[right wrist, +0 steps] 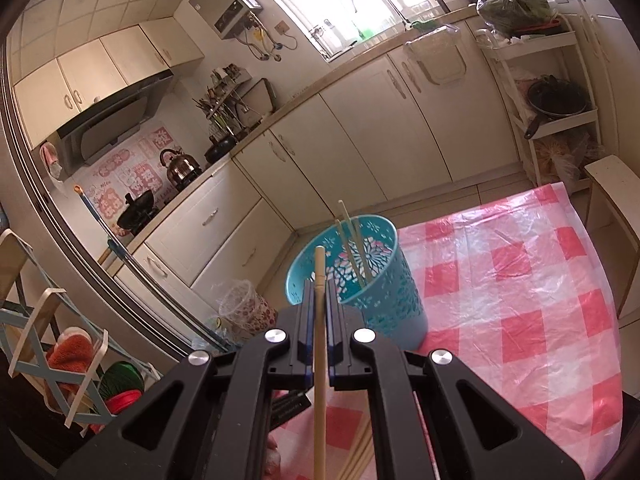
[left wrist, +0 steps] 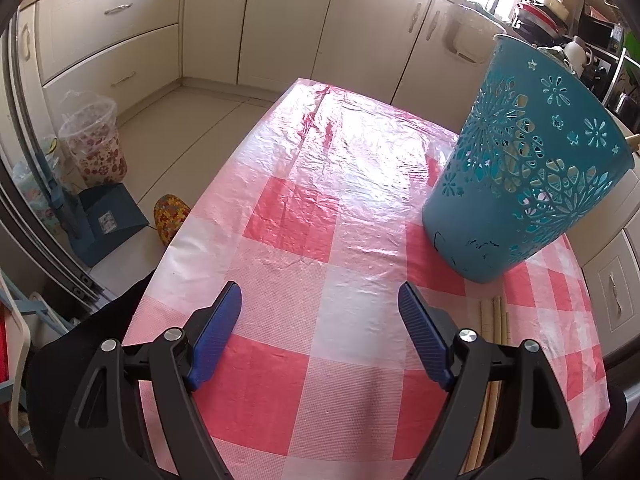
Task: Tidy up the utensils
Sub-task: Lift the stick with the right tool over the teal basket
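Note:
A teal perforated holder (left wrist: 532,168) stands on the red-and-white checked tablecloth (left wrist: 304,216), to the right of my left gripper (left wrist: 320,304), which is open with nothing between its blue pads. Several pale chopsticks (left wrist: 494,320) lie on the cloth beside its right finger. In the right wrist view my right gripper (right wrist: 319,280) is shut on a single wooden chopstick (right wrist: 319,360), held upright above the table. Just beyond it stands the same holder (right wrist: 360,276), with a few chopsticks (right wrist: 352,240) leaning inside. More chopsticks (right wrist: 360,452) lie below the gripper.
Cream kitchen cabinets (left wrist: 256,24) line the far wall past the table's end. On the floor to the left are a floral bin (left wrist: 96,148) and a blue dustpan (left wrist: 108,220). A white shelf rack (right wrist: 552,92) with a pan stands behind the table.

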Demonstrator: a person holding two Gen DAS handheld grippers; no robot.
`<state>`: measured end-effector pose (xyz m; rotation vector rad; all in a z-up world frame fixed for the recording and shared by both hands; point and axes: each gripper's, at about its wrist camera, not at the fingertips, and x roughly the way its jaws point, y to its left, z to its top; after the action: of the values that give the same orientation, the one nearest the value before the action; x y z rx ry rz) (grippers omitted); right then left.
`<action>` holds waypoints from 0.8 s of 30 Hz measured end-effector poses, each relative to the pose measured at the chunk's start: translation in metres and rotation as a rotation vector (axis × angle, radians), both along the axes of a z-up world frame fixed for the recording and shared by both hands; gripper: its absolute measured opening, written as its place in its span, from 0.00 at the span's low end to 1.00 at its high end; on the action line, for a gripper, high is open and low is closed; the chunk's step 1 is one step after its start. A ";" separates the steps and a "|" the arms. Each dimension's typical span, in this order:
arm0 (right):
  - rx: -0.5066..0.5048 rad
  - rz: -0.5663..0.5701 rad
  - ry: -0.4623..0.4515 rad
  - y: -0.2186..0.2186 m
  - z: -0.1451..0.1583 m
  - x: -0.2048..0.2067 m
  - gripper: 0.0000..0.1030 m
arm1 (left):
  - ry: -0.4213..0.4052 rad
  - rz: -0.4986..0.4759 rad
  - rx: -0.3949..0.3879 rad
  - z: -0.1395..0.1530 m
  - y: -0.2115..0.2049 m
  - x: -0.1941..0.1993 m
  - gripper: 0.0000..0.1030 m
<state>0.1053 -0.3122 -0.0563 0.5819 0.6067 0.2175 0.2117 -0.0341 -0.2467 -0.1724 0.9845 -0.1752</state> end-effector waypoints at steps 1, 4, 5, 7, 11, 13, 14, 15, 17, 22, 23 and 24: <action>0.000 -0.003 -0.009 0.000 0.002 0.003 0.06 | 0.000 0.000 -0.003 0.000 0.000 0.000 0.75; 0.008 -0.014 -0.035 -0.002 0.010 0.017 0.06 | 0.000 0.001 -0.012 0.000 0.002 0.000 0.75; 0.011 -0.019 -0.044 -0.002 0.013 0.021 0.06 | 0.000 0.002 -0.015 0.000 0.002 0.000 0.75; 0.013 -0.027 -0.065 -0.004 0.020 0.031 0.06 | 0.000 0.003 -0.018 -0.001 0.002 0.001 0.75; -0.012 -0.090 -0.139 -0.004 0.039 0.057 0.06 | 0.001 0.005 -0.022 0.000 0.001 0.001 0.75; -0.032 -0.137 -0.184 -0.003 0.047 0.071 0.06 | 0.001 0.006 -0.022 -0.001 0.001 0.002 0.75; -0.046 -0.169 -0.202 -0.001 0.048 0.079 0.06 | 0.001 0.006 -0.023 -0.001 0.001 0.002 0.75; -0.068 -0.206 -0.215 0.001 0.048 0.089 0.06 | 0.001 0.006 -0.025 -0.001 0.001 0.002 0.75; -0.111 -0.250 -0.210 0.006 0.041 0.105 0.06 | 0.001 0.006 -0.028 -0.001 0.001 0.002 0.75; -0.193 -0.295 -0.143 0.015 0.013 0.130 0.06 | 0.000 0.005 -0.031 -0.001 0.001 0.002 0.76; -0.209 -0.291 -0.138 0.017 0.010 0.130 0.06 | 0.000 0.005 -0.032 -0.001 0.001 0.002 0.76; -0.227 -0.290 -0.138 0.019 0.008 0.129 0.06 | 0.000 0.005 -0.034 -0.001 0.001 0.002 0.76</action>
<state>0.2345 -0.2931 -0.0482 0.4251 0.4002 -0.0833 0.2140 -0.0328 -0.2479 -0.2056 0.9819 -0.1877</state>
